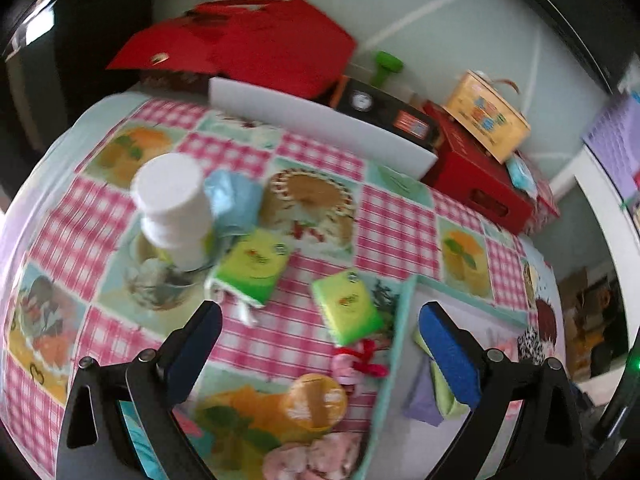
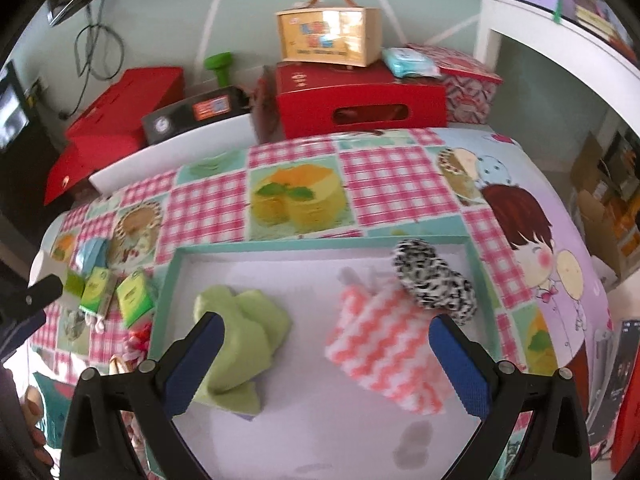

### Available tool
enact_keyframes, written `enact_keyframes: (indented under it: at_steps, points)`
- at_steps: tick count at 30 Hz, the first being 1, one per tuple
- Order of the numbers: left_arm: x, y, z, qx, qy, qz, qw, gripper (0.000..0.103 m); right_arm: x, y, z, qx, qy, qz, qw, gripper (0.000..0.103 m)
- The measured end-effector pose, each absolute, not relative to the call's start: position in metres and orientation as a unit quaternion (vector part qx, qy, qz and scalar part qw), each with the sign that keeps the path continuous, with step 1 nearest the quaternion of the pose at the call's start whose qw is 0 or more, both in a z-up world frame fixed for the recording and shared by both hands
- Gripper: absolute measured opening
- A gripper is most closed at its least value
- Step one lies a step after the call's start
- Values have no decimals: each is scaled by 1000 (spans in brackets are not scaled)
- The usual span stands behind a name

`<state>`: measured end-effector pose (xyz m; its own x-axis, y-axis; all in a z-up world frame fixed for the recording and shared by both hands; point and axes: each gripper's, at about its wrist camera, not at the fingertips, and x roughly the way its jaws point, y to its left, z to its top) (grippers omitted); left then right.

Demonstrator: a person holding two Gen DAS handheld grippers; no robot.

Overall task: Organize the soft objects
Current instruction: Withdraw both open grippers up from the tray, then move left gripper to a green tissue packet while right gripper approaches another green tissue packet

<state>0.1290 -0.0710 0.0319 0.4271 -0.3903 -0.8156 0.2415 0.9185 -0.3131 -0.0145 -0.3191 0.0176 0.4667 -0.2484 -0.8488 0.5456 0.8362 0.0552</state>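
Note:
A teal-rimmed white tray holds a folded green cloth, a pink-and-white zigzag cloth and a black-and-white fuzzy item. My right gripper is open and empty above the tray, between the green and pink cloths. My left gripper is open and empty over the tablecloth beside the tray's left rim. Two green tissue packs, a red-pink ribbon item and a pink soft thing lie ahead of it.
A stack of white cups stands in a glass bowl, with a blue pack behind. An orange lid lies near. Red boxes, a wooden case and a white board line the table's far edge.

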Motion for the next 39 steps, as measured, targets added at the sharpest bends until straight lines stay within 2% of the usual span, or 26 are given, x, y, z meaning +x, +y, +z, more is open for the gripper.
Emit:
enact_keyframes:
  at_steps: [6, 13, 21, 39]
  points:
    - [138, -34, 34, -101, 499, -152, 847, 99, -6, -299, 18, 153, 462, -211, 848, 103]
    - [146, 6, 33, -41, 494, -48, 867, 99, 8, -272, 14, 149, 471, -168, 853, 103]
    - [149, 35, 29, -69, 502, -33, 862, 99, 25, -238, 11, 137, 473, -118, 862, 103]
    - [174, -39, 7, -12, 536, -104, 838, 99, 72, -193, -1, 82, 455, -23, 886, 103]
